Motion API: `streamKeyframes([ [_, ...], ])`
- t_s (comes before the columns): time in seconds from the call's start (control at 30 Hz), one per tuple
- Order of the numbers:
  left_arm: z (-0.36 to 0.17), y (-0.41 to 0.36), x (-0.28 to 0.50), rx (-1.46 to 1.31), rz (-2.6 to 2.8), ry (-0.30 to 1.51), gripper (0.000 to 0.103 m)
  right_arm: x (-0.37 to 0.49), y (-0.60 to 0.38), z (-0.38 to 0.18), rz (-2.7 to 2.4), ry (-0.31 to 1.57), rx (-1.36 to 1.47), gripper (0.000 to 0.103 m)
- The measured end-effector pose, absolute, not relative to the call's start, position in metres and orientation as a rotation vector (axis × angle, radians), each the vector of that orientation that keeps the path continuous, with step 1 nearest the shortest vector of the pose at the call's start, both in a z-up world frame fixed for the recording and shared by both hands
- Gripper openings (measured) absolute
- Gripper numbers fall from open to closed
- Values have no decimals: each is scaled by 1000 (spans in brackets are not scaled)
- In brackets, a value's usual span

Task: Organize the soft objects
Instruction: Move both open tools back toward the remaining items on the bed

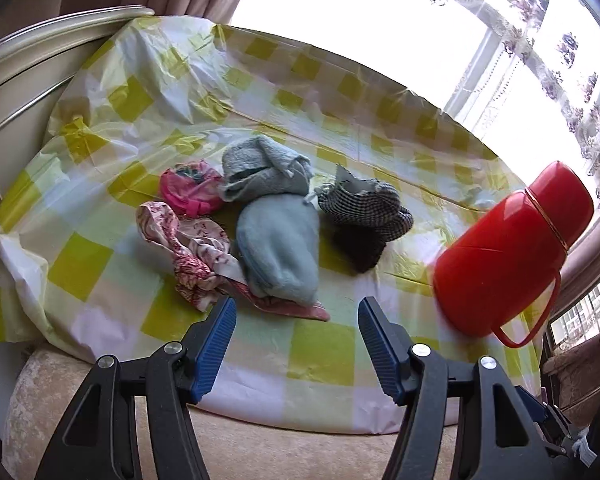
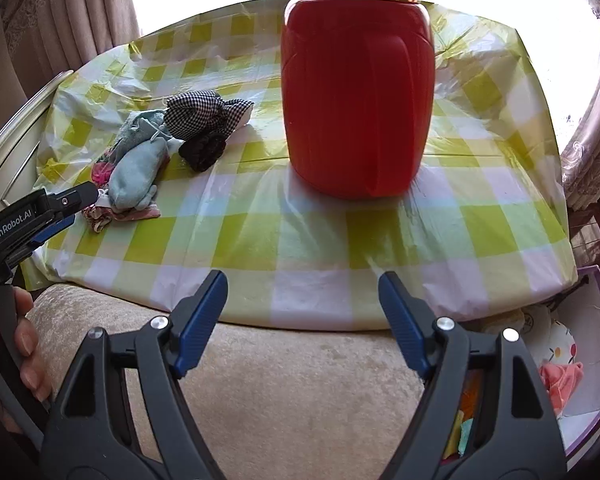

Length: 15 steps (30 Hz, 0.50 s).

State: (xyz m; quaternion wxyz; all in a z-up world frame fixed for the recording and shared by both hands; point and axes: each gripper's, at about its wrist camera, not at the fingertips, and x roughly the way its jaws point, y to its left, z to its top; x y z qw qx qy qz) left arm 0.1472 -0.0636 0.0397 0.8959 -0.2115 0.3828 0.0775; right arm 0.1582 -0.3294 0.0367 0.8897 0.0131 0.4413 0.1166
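A pile of soft things lies on the checked yellow-green tablecloth (image 1: pixel 100 256): a light blue towel (image 1: pixel 278 248), a second grey-blue cloth (image 1: pixel 260 172), a black-and-white checked pouch (image 1: pixel 364 208), a pink floral cloth (image 1: pixel 192 252) and a pink round item (image 1: pixel 190 190). My left gripper (image 1: pixel 296 312) is open and empty, just in front of the blue towel. In the right wrist view the pile (image 2: pixel 140 168) lies at the left, and my right gripper (image 2: pixel 302 284) is open and empty over the table's near edge. The left gripper (image 2: pixel 52 208) shows there at the left edge.
A tall red thermos (image 1: pixel 508 248) stands on the right of the table, straight ahead of my right gripper (image 2: pixel 360 92). A box with cloth items (image 2: pixel 560 380) sits low at the right. Beige upholstery (image 2: pixel 280 380) lies in front; curtains and a bright window behind.
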Motion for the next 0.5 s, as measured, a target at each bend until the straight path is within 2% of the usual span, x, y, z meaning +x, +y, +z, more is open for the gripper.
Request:
streamKeyframes([
  [0.27,15,2,162,-565,251,841,64,185,-293,32,290,917,3,81],
  [0.5,-4,9,184,-578,228,908,64,212,-263,32,312,896,-23,82],
])
